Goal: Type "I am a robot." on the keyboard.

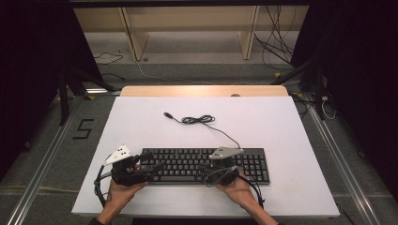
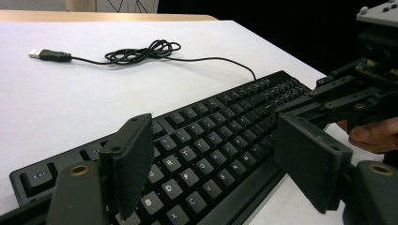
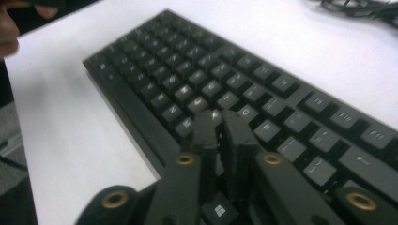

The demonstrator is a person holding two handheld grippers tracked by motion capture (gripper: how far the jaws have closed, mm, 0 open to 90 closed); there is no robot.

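A black keyboard lies near the front of the white table. Its black cable runs back in a loose coil and ends in a USB plug. My left gripper is open at the keyboard's left end, jaws spread wide over the letter keys, nothing between them. My right gripper is shut, with its tips low over the keys near the bottom row. Whether they touch a key is unclear.
A wooden strip edges the table's far side. Bare white surface lies behind and to both sides of the keyboard. Black stands and loose cables sit on the floor beyond. A hand holds the right gripper.
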